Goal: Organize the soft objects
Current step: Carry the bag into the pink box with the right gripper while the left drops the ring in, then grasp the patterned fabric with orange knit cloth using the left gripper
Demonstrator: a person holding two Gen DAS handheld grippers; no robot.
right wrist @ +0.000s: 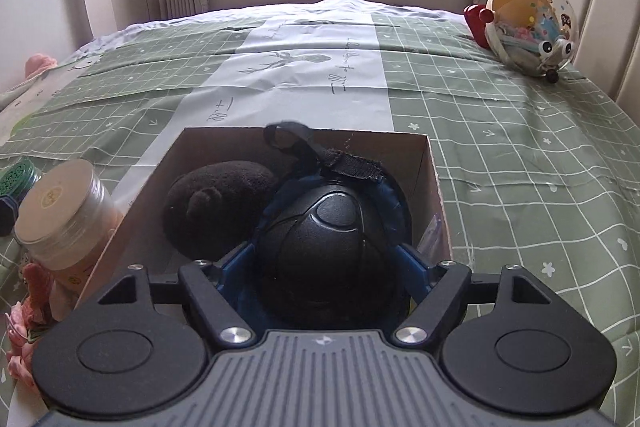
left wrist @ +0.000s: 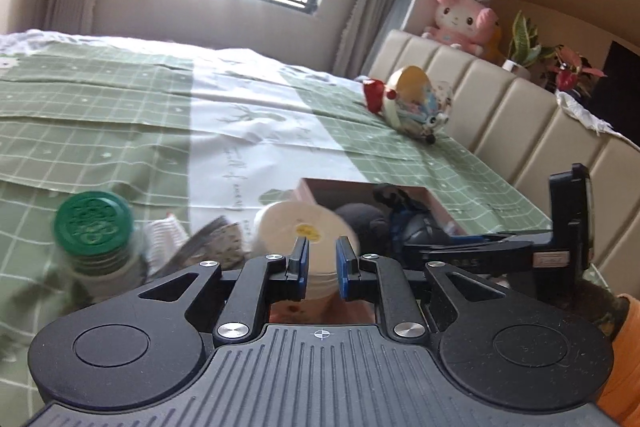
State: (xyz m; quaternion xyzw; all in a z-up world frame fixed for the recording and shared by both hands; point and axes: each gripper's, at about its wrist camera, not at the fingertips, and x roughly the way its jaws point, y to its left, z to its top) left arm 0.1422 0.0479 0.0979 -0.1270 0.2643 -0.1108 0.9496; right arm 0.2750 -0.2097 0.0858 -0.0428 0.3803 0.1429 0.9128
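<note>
Right claw (right wrist: 324,267) grips one black pad (right wrist: 326,247) over one box (right wrist: 436,187); left claw (left wrist: 322,267) nearly closed, empty.

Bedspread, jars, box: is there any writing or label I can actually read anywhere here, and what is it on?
Nothing reads cleanly.
Bedspread's white strip: looping handwriting print, not legible.
Cream jar lid: small yellow sticker, blurred.
Green bottle cap: embossed pattern, unreadable.
Right tool's arm: faint raised letters, too dim to make out.
Clear round case: cartoon pictures, no legible words.
</note>
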